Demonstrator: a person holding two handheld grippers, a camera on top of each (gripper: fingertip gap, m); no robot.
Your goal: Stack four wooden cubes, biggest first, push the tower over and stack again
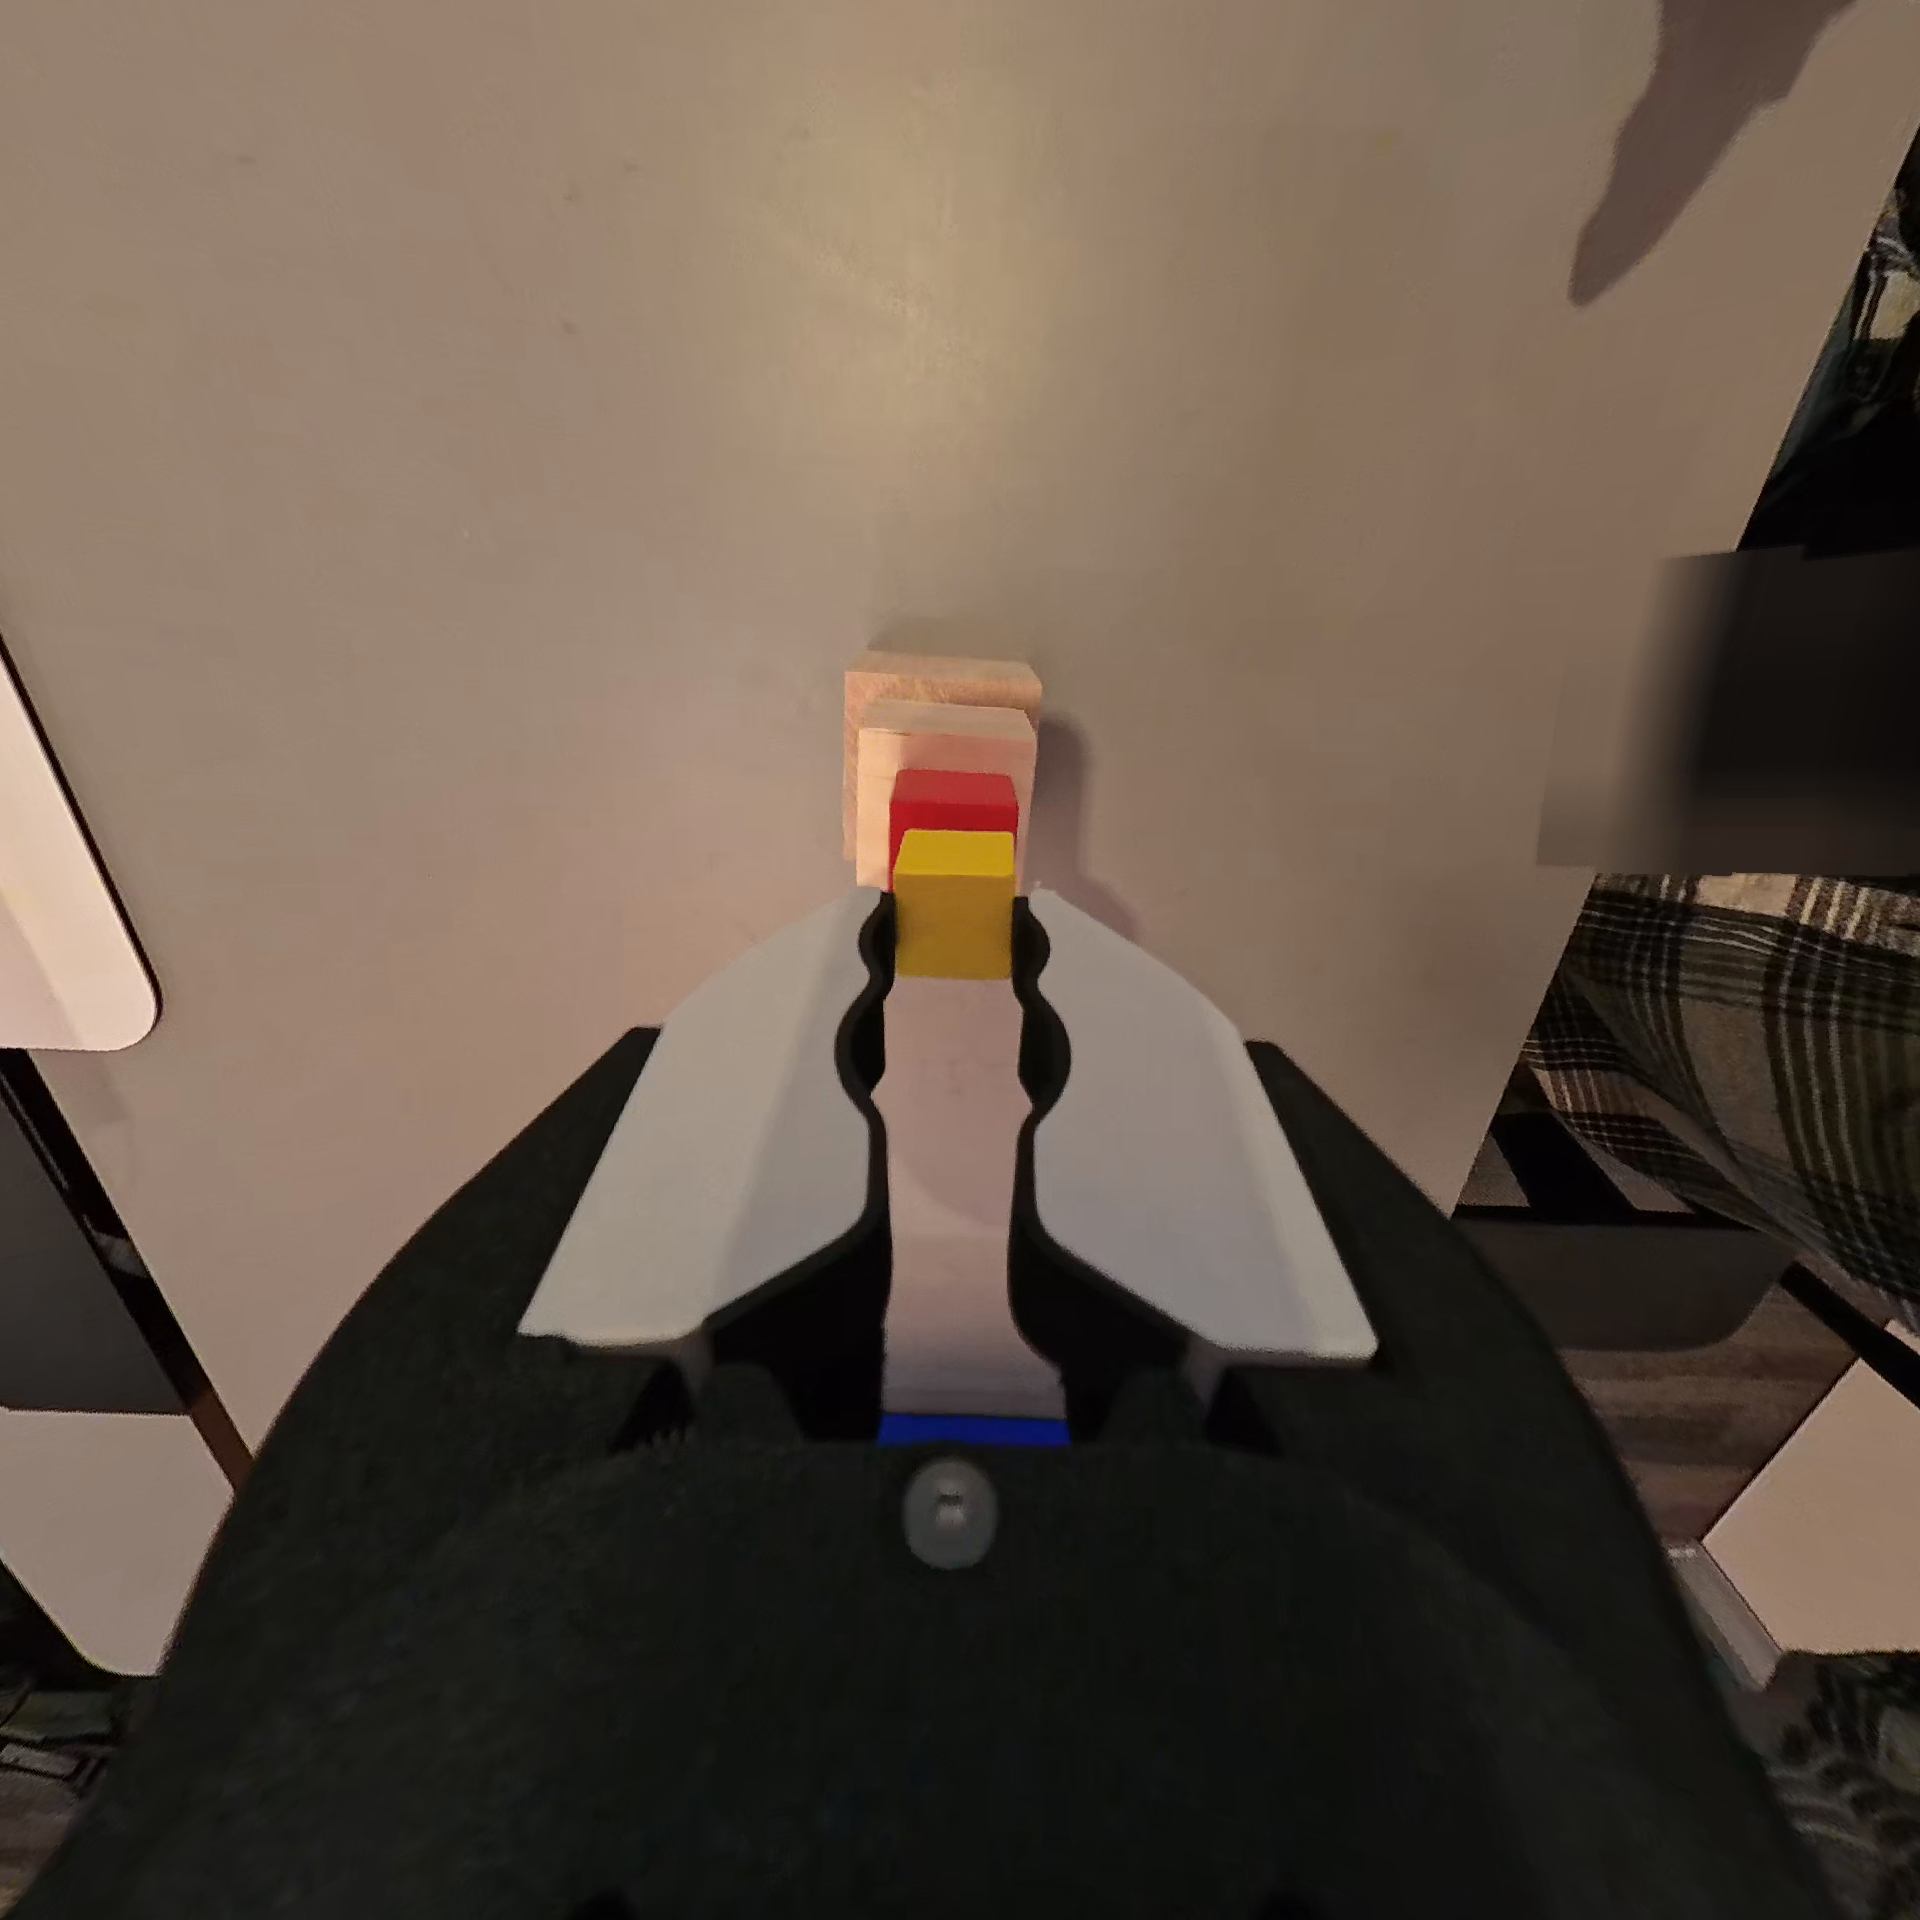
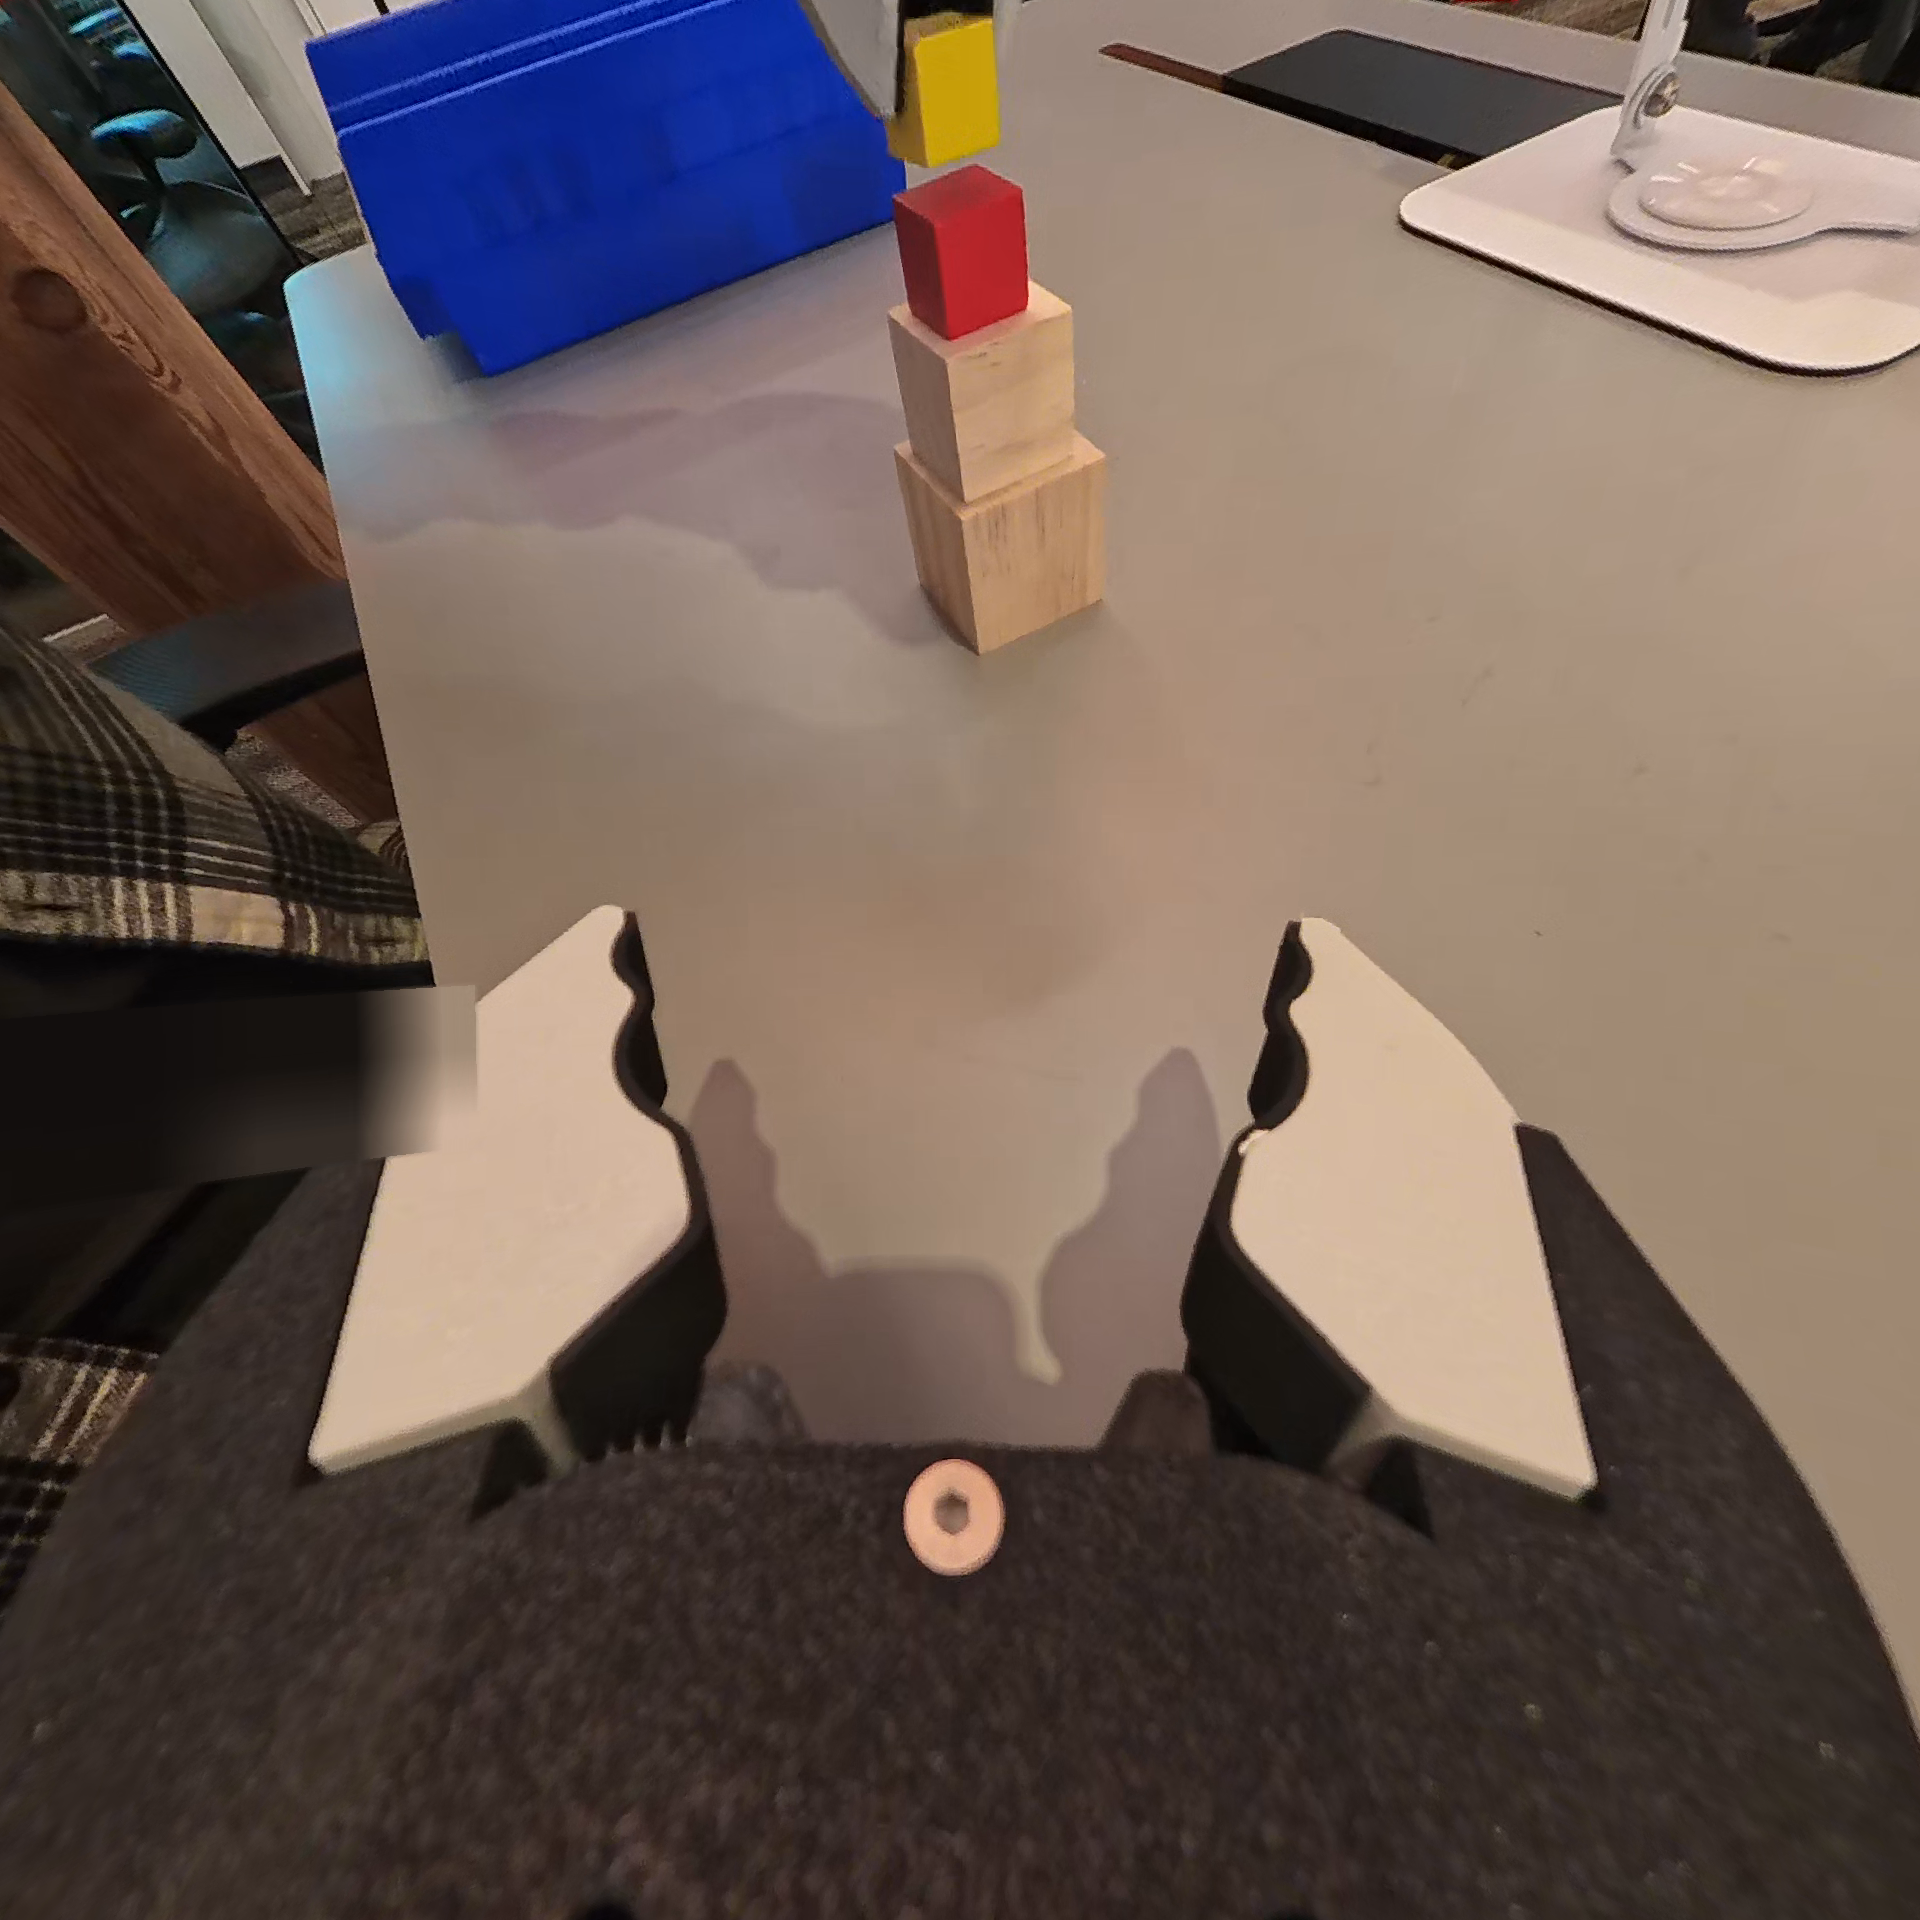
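A tower stands on the grey table point(image 2: 1455, 727): a big plain wooden cube point(image 2: 1013, 545) at the bottom, a smaller plain wooden cube point(image 2: 987, 390) on it, and a red cube point(image 2: 961, 255) on top. My left gripper point(image 1: 953, 914) is shut on a yellow cube point(image 1: 953, 904) and holds it just above the red cube point(image 1: 951, 800), apart from it. The right wrist view shows that yellow cube point(image 2: 951, 94) hanging over the tower. My right gripper point(image 2: 961, 966) is open and empty, low over the table, well short of the tower.
A blue plastic bin point(image 2: 603, 177) stands behind the tower at the table's far left. A white stand on a white base point(image 2: 1662, 229) and a dark flat pad point(image 2: 1403, 88) lie at the far right. A person's plaid clothing point(image 2: 156, 831) is by the left table edge. My right fingertips sit around 20 centimetres from my left ones.
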